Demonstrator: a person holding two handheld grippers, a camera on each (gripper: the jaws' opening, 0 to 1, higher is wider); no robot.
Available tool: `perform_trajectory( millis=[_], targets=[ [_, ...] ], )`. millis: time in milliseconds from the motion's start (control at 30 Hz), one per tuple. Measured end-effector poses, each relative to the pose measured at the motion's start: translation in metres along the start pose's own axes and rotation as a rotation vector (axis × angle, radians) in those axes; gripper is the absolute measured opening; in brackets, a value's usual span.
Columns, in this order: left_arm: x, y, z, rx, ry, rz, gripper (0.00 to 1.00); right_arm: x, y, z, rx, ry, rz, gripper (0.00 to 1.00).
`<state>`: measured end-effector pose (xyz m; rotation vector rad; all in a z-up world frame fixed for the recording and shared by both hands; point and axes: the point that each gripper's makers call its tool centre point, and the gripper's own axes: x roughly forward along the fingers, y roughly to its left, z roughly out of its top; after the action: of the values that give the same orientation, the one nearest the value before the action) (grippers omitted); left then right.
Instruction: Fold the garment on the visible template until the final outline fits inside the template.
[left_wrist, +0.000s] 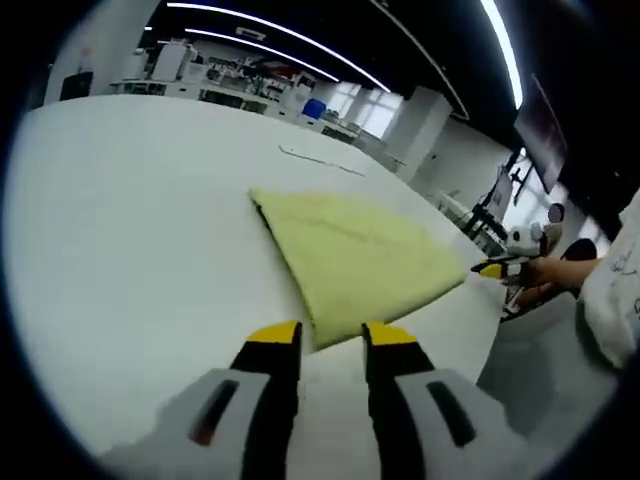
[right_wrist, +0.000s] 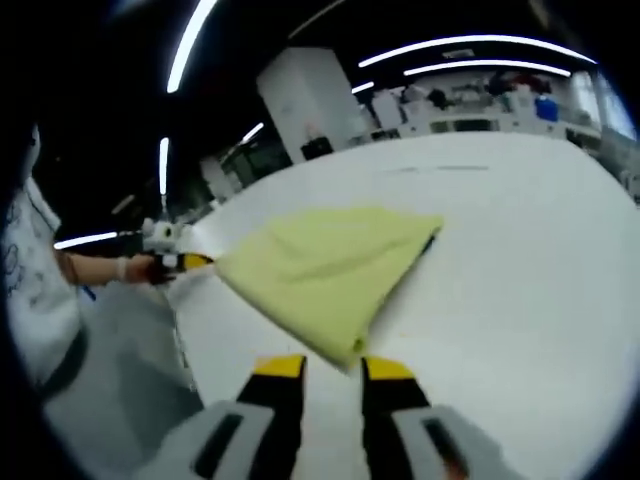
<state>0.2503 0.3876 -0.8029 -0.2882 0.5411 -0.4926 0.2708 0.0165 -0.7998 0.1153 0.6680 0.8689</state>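
Yellow-tipped jaws of the left gripper (left_wrist: 331, 336) stand parted just short of the garment's near corner, with bare table in the gap between them and nothing held. That garment (left_wrist: 355, 262) is a pale yellow cloth, folded into a flat wedge and lying on the white table (left_wrist: 130, 230); its surface shows soft creases, and a dark edge runs along its far left side. From the right gripper view the same cloth (right_wrist: 325, 270) spreads out ahead, its nearest point reaching down almost between the tips of the right gripper (right_wrist: 333, 368), whose jaws are likewise apart and grip nothing that I can make out. Each gripper can be seen from the other's camera: the right gripper beyond the cloth's far corner (left_wrist: 495, 268), held in a person's hand (left_wrist: 550, 270), and the left gripper at the cloth's tip (right_wrist: 190, 261). A thin dark line (left_wrist: 320, 160) lies on the table well beyond the cloth. Farther off stand benches with equipment (left_wrist: 250, 75) under long ceiling lights (left_wrist: 280, 35).
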Motion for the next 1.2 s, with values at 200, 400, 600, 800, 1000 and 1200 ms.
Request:
perform_trajectory(
  millis=[200,400,600,800,1000,1200],
  targets=[
    [-0.018,-0.008,0.022,0.07,-0.081,0.06,0.99,-0.01,0.019,0.015,-0.037,-0.058,-0.044,0.71],
    [-0.028,-0.029,0.017,0.135,-0.022,0.05,0.99,-0.022,0.03,0.019,-0.092,-0.064,-0.095,0.99],
    [-0.034,-0.043,0.022,0.124,-0.035,0.066,0.99,-0.035,0.028,0.017,-0.081,-0.08,-0.102,0.99],
    [-0.04,-0.052,0.02,0.114,-0.04,0.082,0.99,-0.051,0.029,0.015,-0.077,-0.096,-0.115,0.99],
    [-0.042,-0.06,0.02,0.122,-0.05,0.104,0.99,-0.065,0.028,0.014,-0.09,-0.1,-0.128,0.99],
    [-0.047,-0.061,0.018,0.142,-0.055,0.126,0.99,-0.063,0.033,0.017,-0.111,-0.117,-0.126,0.99]
  ],
)
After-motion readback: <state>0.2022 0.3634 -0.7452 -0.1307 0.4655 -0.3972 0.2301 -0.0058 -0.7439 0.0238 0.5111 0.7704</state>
